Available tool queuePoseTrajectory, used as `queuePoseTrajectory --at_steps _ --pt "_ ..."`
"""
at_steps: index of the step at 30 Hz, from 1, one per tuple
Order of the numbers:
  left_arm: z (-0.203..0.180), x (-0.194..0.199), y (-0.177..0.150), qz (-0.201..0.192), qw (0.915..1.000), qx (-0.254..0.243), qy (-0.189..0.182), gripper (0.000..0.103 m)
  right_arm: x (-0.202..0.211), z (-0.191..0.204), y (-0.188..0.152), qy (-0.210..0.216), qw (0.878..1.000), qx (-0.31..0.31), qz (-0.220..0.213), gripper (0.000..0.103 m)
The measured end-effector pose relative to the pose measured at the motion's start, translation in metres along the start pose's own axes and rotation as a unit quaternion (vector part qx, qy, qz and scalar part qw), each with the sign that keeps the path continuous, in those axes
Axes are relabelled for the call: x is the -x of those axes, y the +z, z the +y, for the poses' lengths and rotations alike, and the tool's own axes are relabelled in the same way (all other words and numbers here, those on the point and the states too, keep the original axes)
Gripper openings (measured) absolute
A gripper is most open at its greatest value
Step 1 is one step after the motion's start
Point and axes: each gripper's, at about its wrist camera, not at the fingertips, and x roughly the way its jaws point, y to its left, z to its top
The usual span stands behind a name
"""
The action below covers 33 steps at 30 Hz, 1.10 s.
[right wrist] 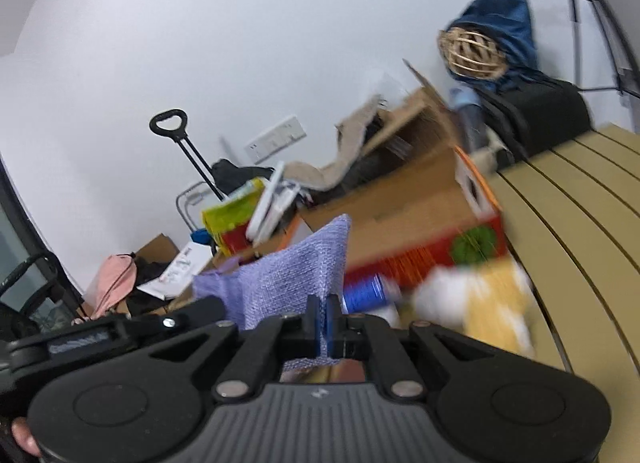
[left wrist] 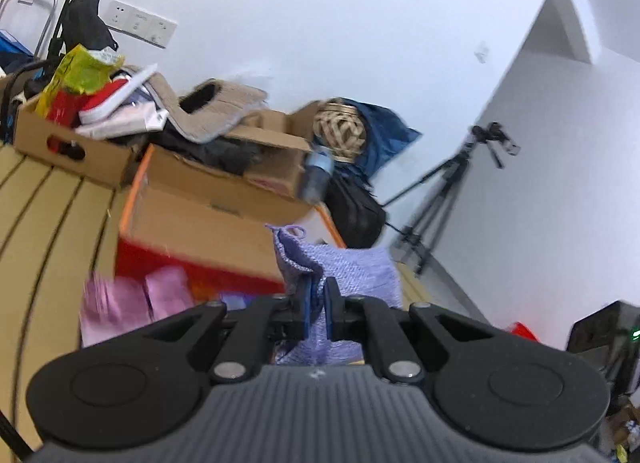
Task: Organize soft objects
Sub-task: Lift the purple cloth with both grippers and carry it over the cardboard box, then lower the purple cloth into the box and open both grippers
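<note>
Left wrist view: the left gripper (left wrist: 319, 295) is seen closed on a lilac knitted cloth (left wrist: 352, 267), held at lower centre, in front of stacked cardboard boxes (left wrist: 208, 219). A pink cloth (left wrist: 132, 303) lies blurred at lower left.

Right wrist view: the right gripper (right wrist: 325, 313) is clamped shut on the same cloth's edge (right wrist: 296, 275), low in the frame, left of centre; a slatted tan surface (right wrist: 568, 231) is seen at right.
</note>
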Motion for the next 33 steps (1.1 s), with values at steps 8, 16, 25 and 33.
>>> queuePoseTrajectory --at_steps 8,16,25,33 --pt "0.079 -0.113 0.074 0.058 0.9920 -0.013 0.112 0.007 -0.161 -0.005 0.059 -0.022 0.998 0.015 0.059 0.003" --pt "0.091 -0.155 0.056 0.108 0.9673 -0.124 0.193 0.021 -0.238 -0.010 0.033 -0.061 0.987 0.025 0.149 0.009" --pt "0.080 -0.145 0.049 0.097 0.9679 -0.124 0.196 0.056 -0.238 -0.012 0.029 -0.063 0.984 0.032 0.163 0.040" --pt "0.033 -0.089 0.064 0.045 0.9675 -0.142 0.204 0.066 -0.169 -0.009 0.057 -0.074 0.991 0.023 0.112 0.047"
